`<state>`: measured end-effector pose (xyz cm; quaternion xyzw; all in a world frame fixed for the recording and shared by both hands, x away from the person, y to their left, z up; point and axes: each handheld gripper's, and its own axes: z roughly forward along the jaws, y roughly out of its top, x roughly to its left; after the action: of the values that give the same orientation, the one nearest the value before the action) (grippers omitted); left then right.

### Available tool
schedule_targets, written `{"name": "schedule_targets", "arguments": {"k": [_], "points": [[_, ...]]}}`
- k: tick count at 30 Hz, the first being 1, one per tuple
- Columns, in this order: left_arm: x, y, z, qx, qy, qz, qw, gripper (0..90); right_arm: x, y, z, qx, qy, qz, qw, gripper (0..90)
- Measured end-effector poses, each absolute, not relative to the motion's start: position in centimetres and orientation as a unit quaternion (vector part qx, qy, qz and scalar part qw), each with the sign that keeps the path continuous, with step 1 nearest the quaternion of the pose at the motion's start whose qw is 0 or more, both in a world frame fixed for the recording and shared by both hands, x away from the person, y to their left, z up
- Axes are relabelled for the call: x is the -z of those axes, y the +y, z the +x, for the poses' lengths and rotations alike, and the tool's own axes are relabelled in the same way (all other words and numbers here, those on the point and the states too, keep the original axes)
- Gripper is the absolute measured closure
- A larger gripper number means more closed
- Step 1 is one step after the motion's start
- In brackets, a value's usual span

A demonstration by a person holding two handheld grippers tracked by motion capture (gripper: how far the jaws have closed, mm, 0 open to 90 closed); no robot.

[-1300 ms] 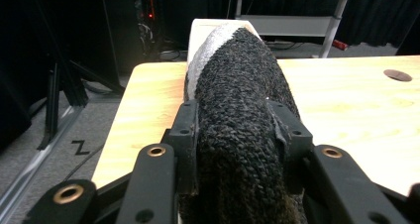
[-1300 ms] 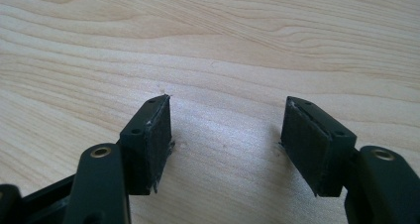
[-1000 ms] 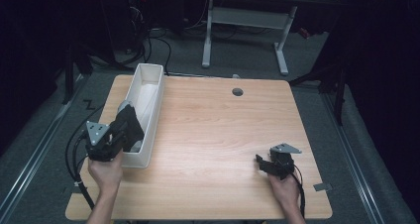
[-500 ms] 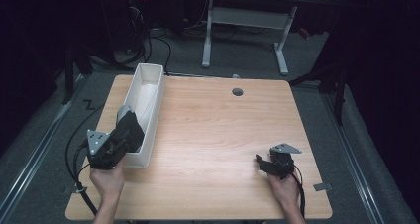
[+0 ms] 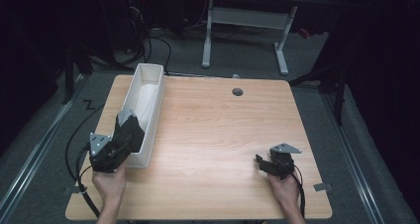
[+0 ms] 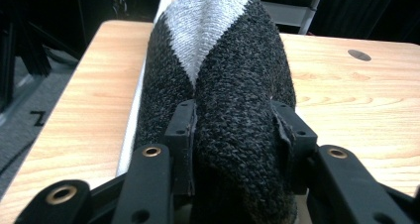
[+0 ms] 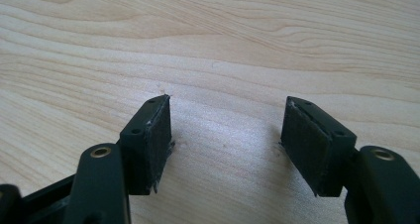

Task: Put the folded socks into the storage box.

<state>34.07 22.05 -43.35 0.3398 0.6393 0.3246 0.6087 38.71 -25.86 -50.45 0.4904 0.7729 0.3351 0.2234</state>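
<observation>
- At the near left of the table [image 5: 213, 130], over the near end of the white bin [image 5: 143, 102]: left gripper [image 5: 130, 132] clamped on a dark knitted sock [image 5: 128, 127].
- In the left gripper view, pressed between the two black jaws: sock [image 6: 233, 85], bulging out past both pads, charcoal in colour with a pale grey patch at its far end.
- Beyond the jaws in that view: sock reaching forward and away from the gripper, lying along the line of the white bin's [image 6: 130, 130] near left wall, a strip of that wall visible just beside it on the left.
- From the high view: sock held up at the bin's near left rim, leaning toward the bin's inside; cannot tell whether touching the rim.
- Behind the sock, toward the near table edge: left hand [image 5: 110, 182] gripping the tool, cable trailing off the near left corner.
- At the near right of the table, well apart from the sock and bin: right gripper [image 5: 260, 160] held low over the wood in the right hand [image 5: 285, 187].
- In the right gripper view: right gripper [image 7: 225, 130] released, jaws spread wide, bare table [image 7: 208, 45] between the pads, nothing gripped.
- Far across the table, toward its far edge: small round grommet hole [image 5: 237, 91].
</observation>
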Motion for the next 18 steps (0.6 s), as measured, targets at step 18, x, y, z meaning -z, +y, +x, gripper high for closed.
{"name": "schedule_targets", "arguments": {"k": [18], "points": [[45.6, 21.2, 35.0, -0.337, 0.642, 0.373, 0.579, 59.9, 50.4, -25.9, 38.7, -0.335, 0.773, 0.490, 0.223, 36.2]]}}
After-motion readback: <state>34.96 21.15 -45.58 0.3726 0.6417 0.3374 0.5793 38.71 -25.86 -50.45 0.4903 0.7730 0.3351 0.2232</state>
